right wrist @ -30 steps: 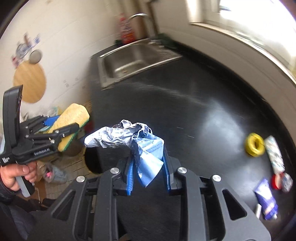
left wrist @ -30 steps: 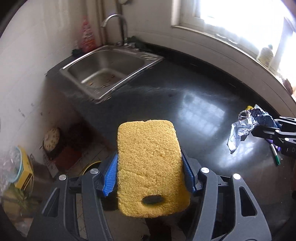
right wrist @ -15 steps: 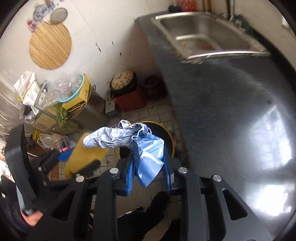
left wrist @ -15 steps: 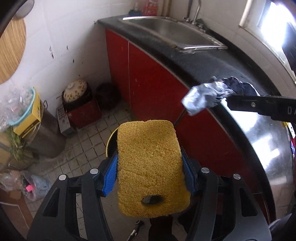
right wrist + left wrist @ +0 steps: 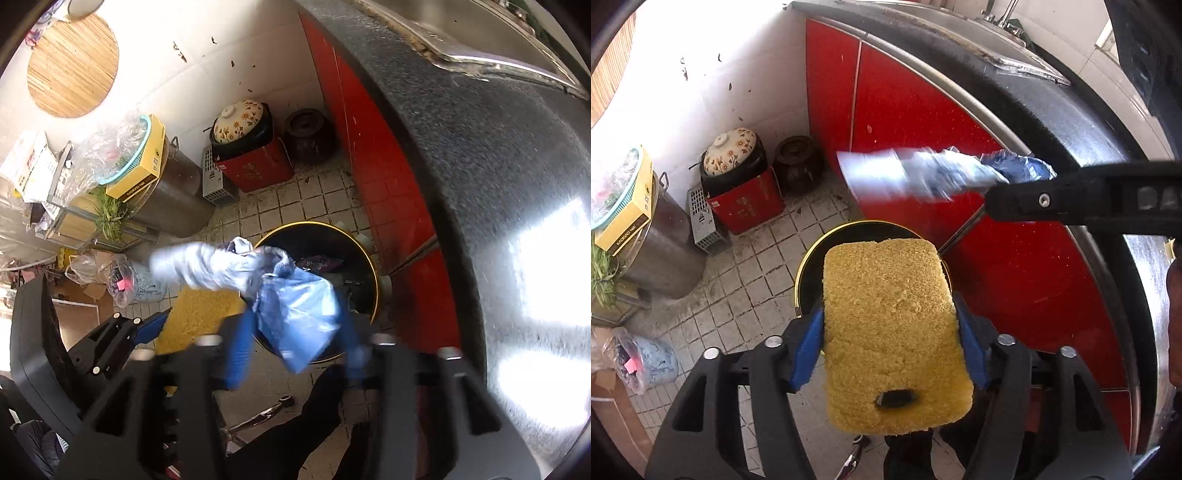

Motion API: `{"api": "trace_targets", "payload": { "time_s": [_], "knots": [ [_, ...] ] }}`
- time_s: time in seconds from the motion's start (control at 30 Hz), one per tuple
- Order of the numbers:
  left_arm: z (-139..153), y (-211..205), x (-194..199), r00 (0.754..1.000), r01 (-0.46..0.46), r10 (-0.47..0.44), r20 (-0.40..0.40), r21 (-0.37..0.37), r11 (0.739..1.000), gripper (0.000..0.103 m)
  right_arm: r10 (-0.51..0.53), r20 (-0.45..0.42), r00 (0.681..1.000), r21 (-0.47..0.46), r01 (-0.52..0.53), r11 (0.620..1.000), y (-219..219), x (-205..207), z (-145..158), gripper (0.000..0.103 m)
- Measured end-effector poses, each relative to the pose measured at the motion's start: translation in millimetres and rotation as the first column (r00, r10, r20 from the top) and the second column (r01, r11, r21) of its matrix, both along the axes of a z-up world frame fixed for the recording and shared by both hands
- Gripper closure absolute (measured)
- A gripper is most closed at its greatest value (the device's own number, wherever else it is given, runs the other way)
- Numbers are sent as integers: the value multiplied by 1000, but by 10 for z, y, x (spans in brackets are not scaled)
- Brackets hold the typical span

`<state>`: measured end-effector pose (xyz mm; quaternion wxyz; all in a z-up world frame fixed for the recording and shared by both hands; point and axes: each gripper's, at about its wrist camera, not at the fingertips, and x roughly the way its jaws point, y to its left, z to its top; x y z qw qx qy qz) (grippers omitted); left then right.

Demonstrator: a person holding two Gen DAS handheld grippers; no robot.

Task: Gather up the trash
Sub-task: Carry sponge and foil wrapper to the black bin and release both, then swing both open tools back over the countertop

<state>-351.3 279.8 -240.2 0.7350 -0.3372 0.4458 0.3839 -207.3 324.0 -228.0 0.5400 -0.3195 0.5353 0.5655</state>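
My left gripper is shut on a yellow sponge and holds it above a black trash bin with a yellow rim on the tiled floor. My right gripper holds a crumpled silver-and-blue wrapper between its blue pads, right over the same bin, which has trash inside. The jaws look wider and the wrapper is blurred. The wrapper and right gripper arm also show in the left wrist view. The sponge shows in the right wrist view.
Red cabinet doors and the black counter edge stand right of the bin. A floral-lidded pot on a red box, a dark jar, a steel pot and bags sit on the floor at left.
Both grippers swung off the counter and down toward the floor bin. The right gripper's jaws seem to have spread and the wrapper blurs as it moves over the bin.
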Motion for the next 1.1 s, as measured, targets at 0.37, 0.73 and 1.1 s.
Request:
{"api": "trace_targets", "payload": {
  "time_s": [0.37, 0.73, 1.1],
  "knots": [
    [31, -44, 20, 1000, -6, 6, -8, 14, 1000, 19, 33, 18, 999, 32, -34, 999, -140, 15, 209, 42],
    [756, -395, 595, 987, 159, -160, -1, 134, 978, 14, -172, 53, 984, 215, 156, 964, -1198, 859, 1198, 29],
    [1519, -1543, 2585, 796, 569, -599, 93, 225, 791, 13, -622, 200, 757, 339, 542, 769, -3615, 2323, 1836, 27]
  ]
}}
